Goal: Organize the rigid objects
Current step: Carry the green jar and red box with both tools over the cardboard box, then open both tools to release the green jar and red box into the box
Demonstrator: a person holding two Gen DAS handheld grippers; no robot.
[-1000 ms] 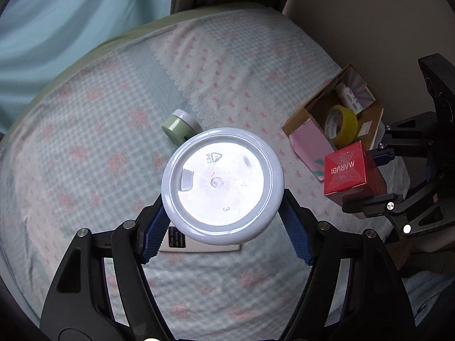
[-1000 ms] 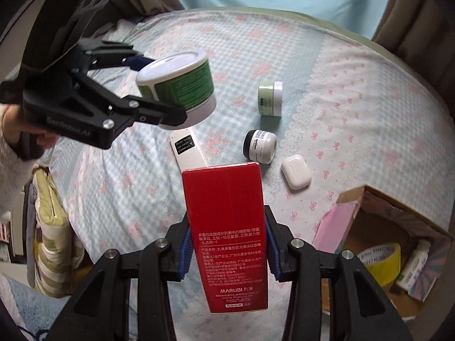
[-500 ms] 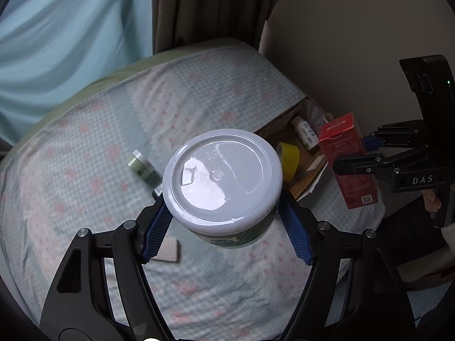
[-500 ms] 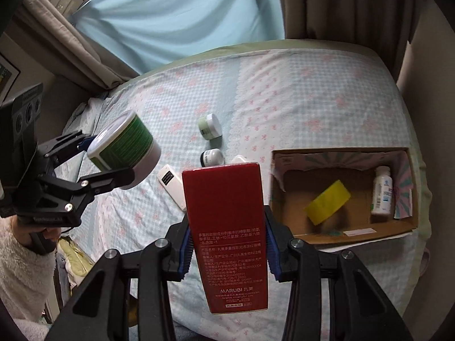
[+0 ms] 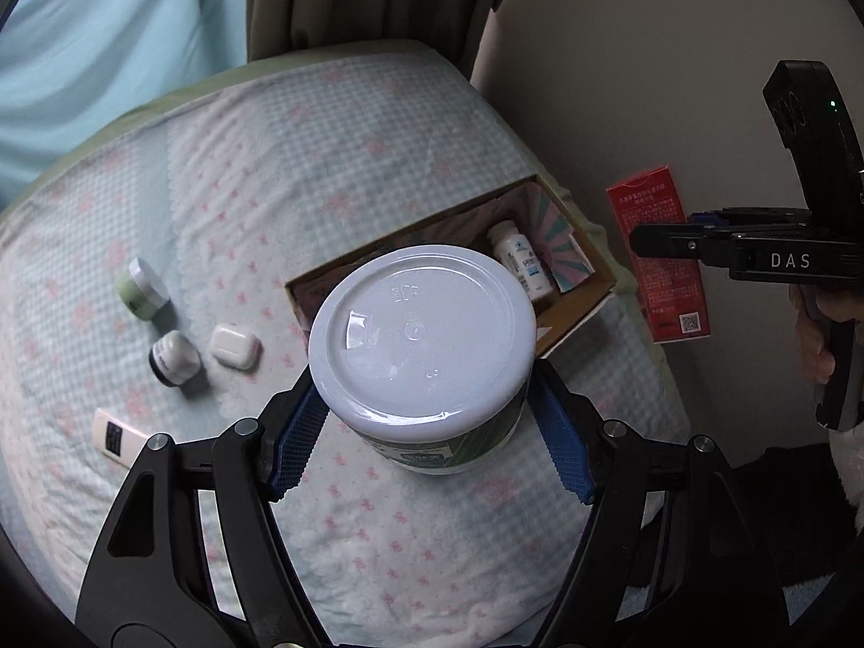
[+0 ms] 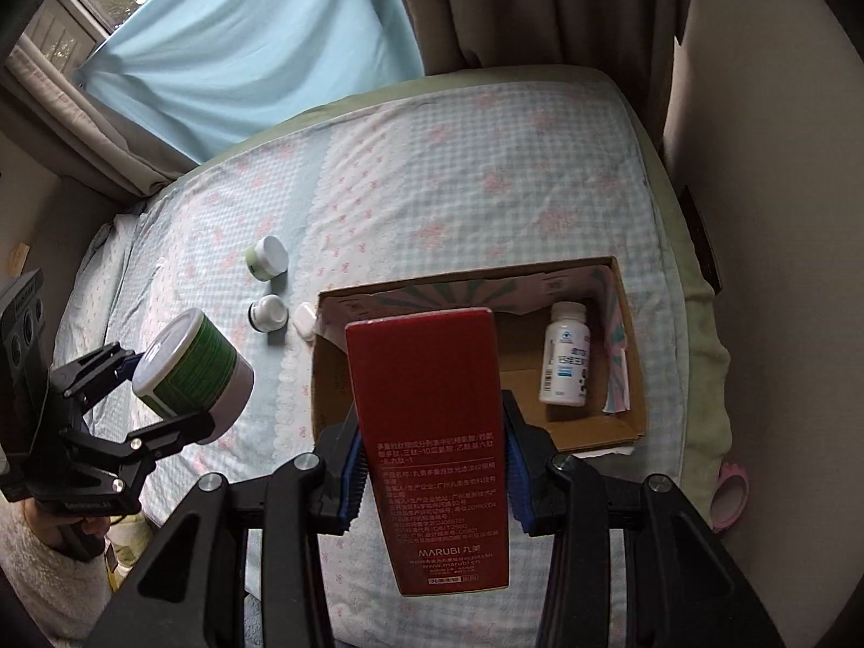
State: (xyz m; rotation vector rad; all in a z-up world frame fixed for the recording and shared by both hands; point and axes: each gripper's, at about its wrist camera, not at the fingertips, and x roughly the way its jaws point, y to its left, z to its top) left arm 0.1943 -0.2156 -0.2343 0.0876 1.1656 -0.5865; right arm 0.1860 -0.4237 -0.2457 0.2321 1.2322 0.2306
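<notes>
Cardboard box: near end and most of its floor hidden behind the green tub in the left wrist view; left part of floor hidden behind the red carton in the right wrist view.
White bottle: label print too small to read.
Remote: lower end hidden by the gripper frame.
Pink object beside the bed: partly hidden, identity unclear.

Red box — green-and-white jar
</notes>
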